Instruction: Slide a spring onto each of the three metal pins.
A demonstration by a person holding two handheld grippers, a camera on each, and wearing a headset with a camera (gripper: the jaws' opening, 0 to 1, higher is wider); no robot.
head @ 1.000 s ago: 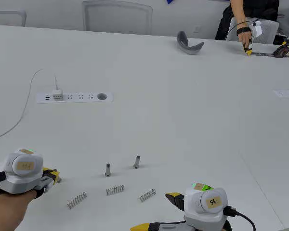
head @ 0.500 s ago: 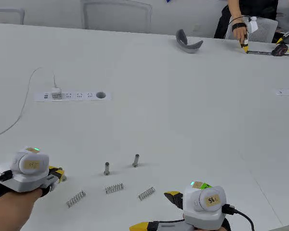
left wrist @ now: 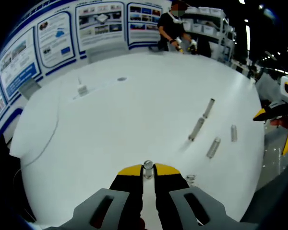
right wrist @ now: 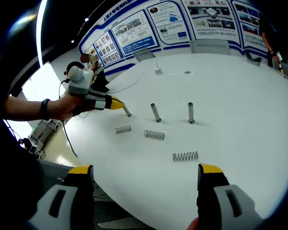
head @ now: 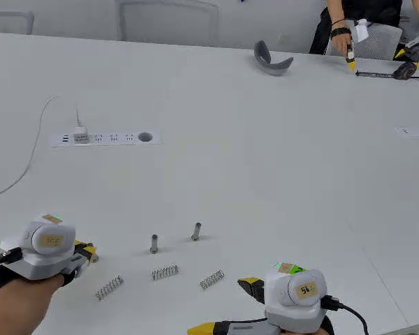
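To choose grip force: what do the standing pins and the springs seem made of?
The pins: probably steel, matte grey with a faint sheen along the shaft. The springs: thin coiled wire, likely steel too, pale grey; finish too small to judge.

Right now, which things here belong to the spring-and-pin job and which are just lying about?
Job: three springs; two standing pins; third pin clamped in left gripper.
Lying about: power strip, grey curved piece, paper slip.
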